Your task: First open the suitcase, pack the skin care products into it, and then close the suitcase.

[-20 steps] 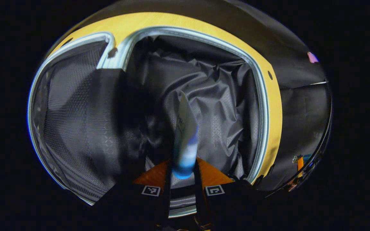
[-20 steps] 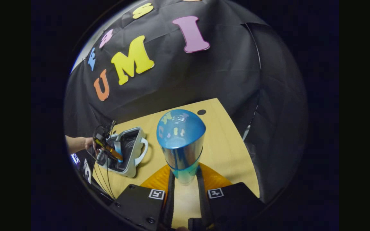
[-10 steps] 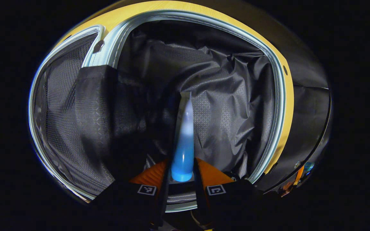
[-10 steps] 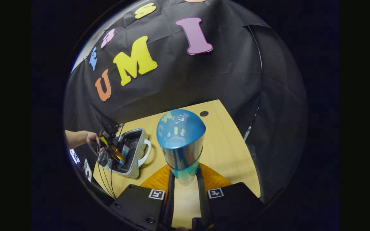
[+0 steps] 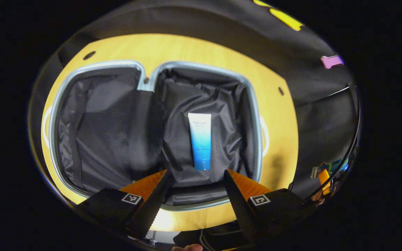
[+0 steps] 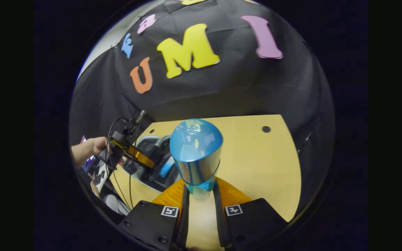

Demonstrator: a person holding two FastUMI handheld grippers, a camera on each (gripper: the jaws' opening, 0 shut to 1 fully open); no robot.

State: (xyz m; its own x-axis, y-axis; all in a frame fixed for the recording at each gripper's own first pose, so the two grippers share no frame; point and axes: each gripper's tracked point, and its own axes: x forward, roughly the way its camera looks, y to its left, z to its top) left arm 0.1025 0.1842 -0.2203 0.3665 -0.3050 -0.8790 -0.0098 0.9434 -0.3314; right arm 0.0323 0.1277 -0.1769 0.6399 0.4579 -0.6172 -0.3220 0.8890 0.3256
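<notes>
Packing: tube (image 5: 199, 140) lies in open suitcase (image 5: 201, 66), left gripper (image 5: 196, 195) jaws apart; right gripper (image 6: 201, 205) clamped on bottle (image 6: 196, 153); bottle goes in next.

Suitcase (image 5: 253, 115) lining is crinkly, slightly shiny cloth, with mesh on the left half. Tube (image 5: 199, 139) looks like smooth plastic, the bottle (image 6: 196, 153) is mirror-glossy (reflections everywhere), and the table (image 5: 187, 48) is matt wood grain.

A light wooden table (image 6: 257, 157) fills the booth floor – smooth, with small dark round holes (image 6: 266, 129) near its edges. Black cloth (image 6: 222, 90) hangs behind it as the wall, creased and dimly lit
</notes>
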